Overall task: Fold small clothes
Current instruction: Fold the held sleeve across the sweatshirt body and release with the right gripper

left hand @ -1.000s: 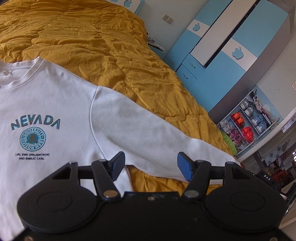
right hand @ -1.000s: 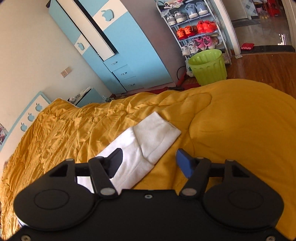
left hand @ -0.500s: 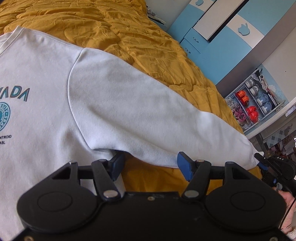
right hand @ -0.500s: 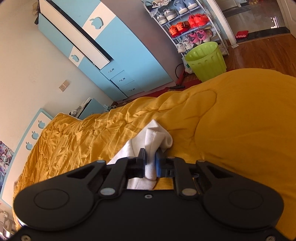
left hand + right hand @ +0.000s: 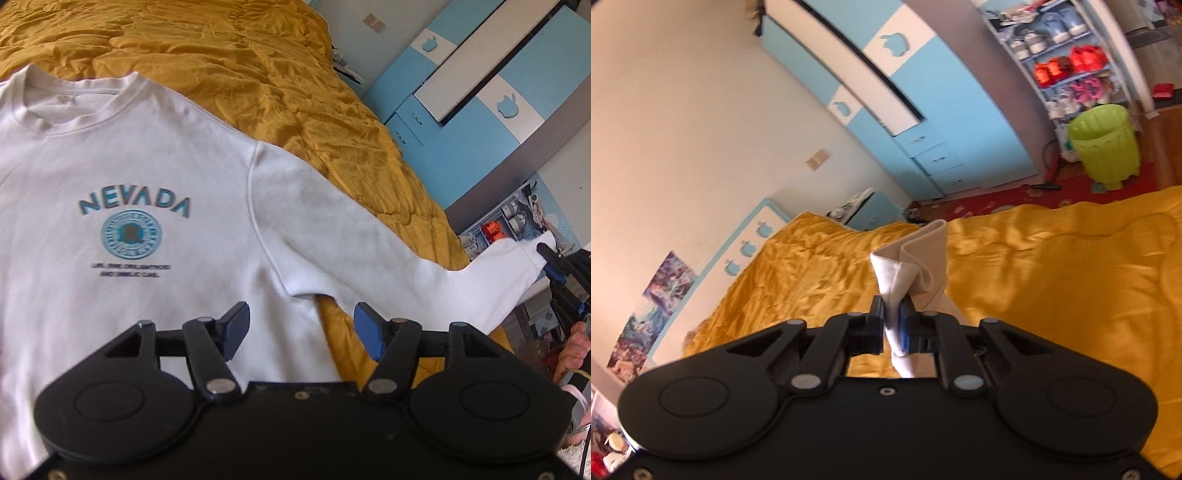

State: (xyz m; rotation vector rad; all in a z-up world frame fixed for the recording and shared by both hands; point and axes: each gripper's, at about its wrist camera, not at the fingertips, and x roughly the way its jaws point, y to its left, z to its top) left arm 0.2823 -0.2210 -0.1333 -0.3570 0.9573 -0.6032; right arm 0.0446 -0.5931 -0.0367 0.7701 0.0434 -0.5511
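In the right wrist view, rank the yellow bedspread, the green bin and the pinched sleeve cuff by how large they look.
1. yellow bedspread, clearly largest.
2 and 3. green bin and sleeve cuff look alike; the cuff, pinched in the right gripper, is much nearer, so no ranking.

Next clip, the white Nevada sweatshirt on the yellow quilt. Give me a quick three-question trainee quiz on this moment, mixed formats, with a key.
1. True or false: the left gripper is shut on the sweatshirt.
2. Which part of the garment does the right gripper hold? A collar, B sleeve cuff, C hem.
3. Fill in: the sweatshirt lies on a ___ quilt.

Key:
1. False; its jaws stand open above the sweatshirt's side near the armpit.
2. B; the cuff is pinched and raised off the quilt.
3. Yellow.
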